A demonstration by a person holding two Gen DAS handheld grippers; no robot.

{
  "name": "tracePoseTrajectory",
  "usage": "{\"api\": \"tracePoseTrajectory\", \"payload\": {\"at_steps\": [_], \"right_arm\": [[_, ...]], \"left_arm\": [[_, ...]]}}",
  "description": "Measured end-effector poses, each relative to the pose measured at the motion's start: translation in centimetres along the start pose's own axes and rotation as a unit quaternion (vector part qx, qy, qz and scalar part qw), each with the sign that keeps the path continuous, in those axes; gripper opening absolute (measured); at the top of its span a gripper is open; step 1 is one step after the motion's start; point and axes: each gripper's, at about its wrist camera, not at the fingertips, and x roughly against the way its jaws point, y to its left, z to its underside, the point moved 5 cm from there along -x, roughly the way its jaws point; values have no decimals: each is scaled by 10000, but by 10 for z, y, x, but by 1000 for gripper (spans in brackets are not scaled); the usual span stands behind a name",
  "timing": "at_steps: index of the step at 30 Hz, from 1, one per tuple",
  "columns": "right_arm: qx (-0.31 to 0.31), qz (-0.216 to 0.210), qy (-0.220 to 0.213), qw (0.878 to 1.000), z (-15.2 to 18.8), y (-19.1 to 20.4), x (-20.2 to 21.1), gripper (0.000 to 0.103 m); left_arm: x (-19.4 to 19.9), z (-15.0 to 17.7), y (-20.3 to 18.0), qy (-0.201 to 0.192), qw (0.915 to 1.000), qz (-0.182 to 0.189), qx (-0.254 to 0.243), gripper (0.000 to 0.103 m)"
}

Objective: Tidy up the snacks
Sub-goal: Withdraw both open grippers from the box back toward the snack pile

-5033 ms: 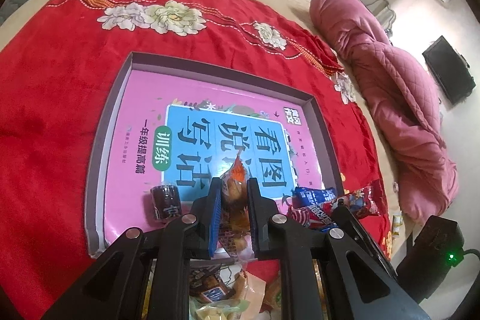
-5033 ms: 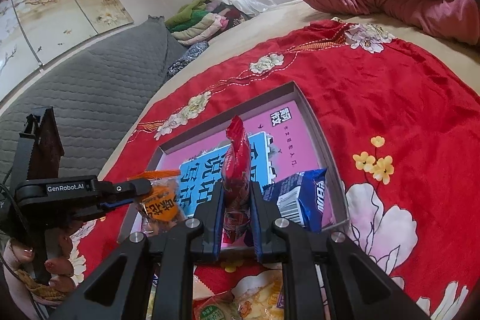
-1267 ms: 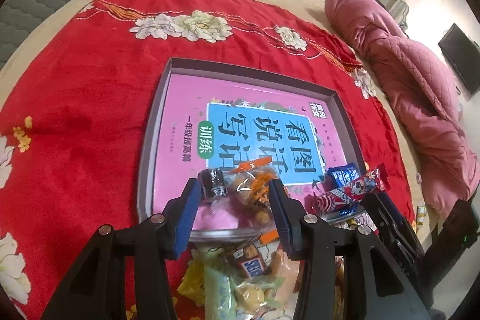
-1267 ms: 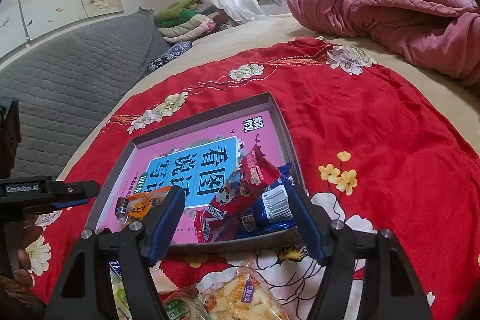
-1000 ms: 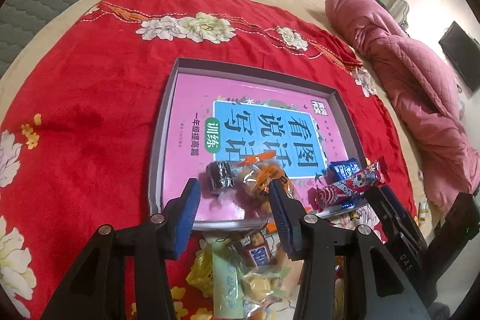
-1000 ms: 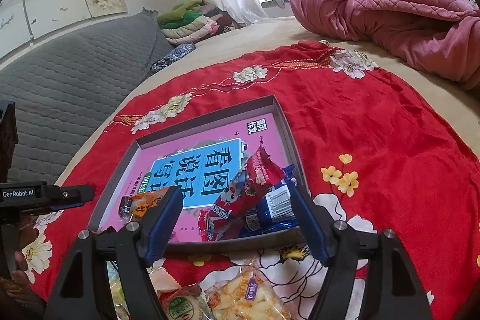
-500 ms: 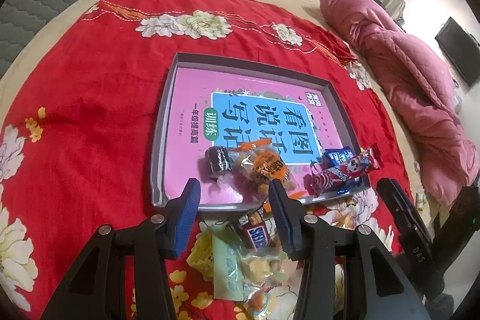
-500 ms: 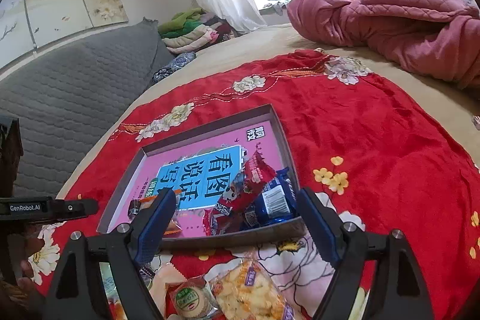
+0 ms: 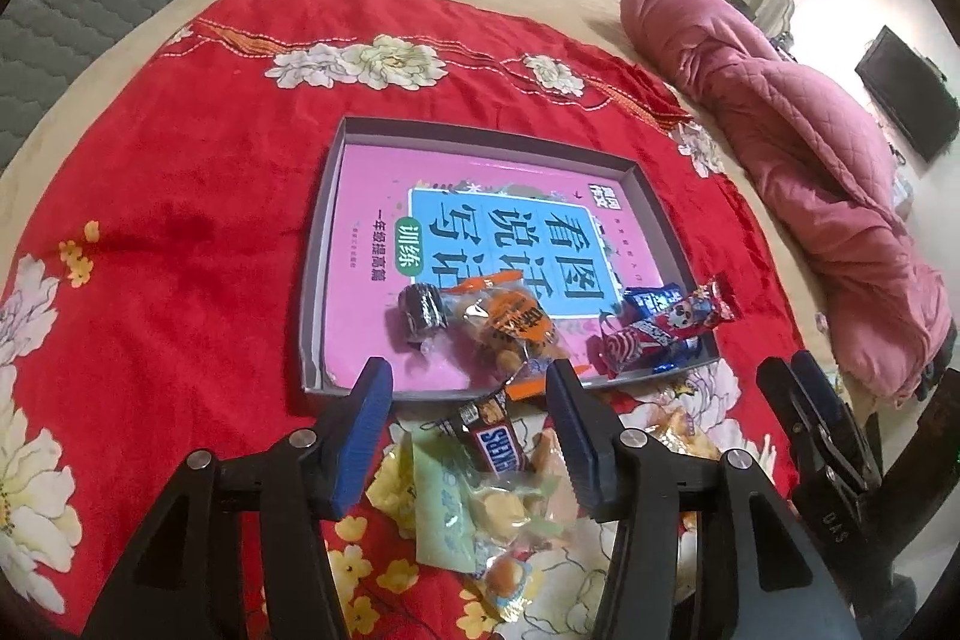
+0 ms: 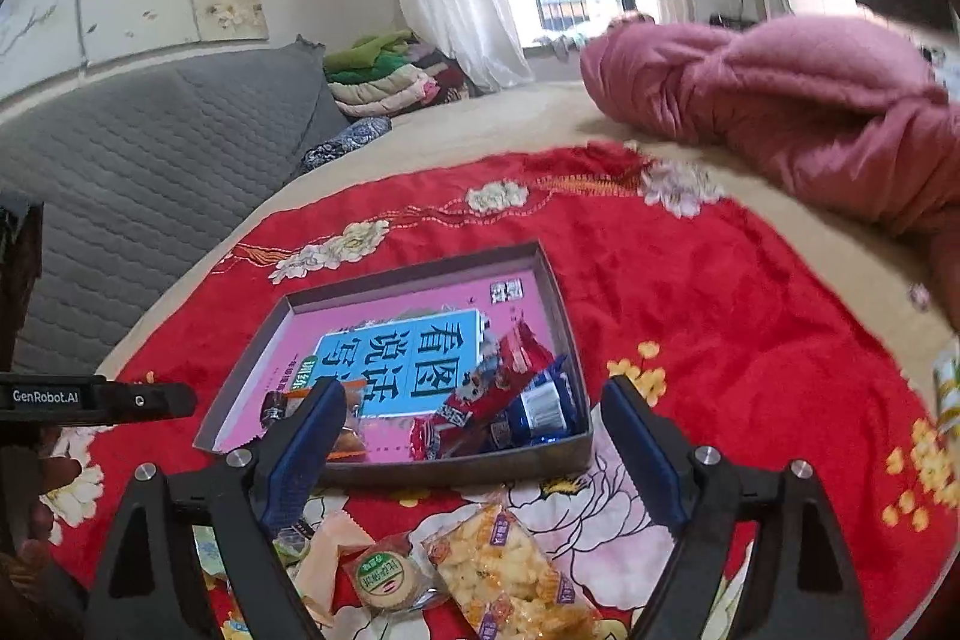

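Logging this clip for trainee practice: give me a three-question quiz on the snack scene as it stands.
1. True or false: the Snickers bar lies inside the gray tray.
2. Which lies across the blue packet: A) red wrapped bar B) round cracker pack C) dark round candy?
3. Does the left gripper or the right gripper hold anything?

Key: 1 false, it lies on the red blanket; 2 A; 3 no, both open and empty.

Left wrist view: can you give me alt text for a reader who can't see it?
An open, empty left gripper hovers over a Snickers bar and loose snack packets on a red floral blanket. Beyond lies a shallow grey box lined with a pink book cover, holding four wrapped snacks along its near edge.
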Motion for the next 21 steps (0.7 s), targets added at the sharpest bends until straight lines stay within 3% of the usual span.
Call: {"api": "tracePoseTrajectory", "payload": {"at_steps": [5, 21], "right_arm": [[150, 115, -81, 9998, -1, 9, 13, 92], [-4, 362, 70, 9993, 5, -9, 33, 92]], "left_arm": [[3, 5, -2, 51, 9999, 102, 47, 56], [5, 21, -5, 231, 9996, 169, 61, 56]]}}
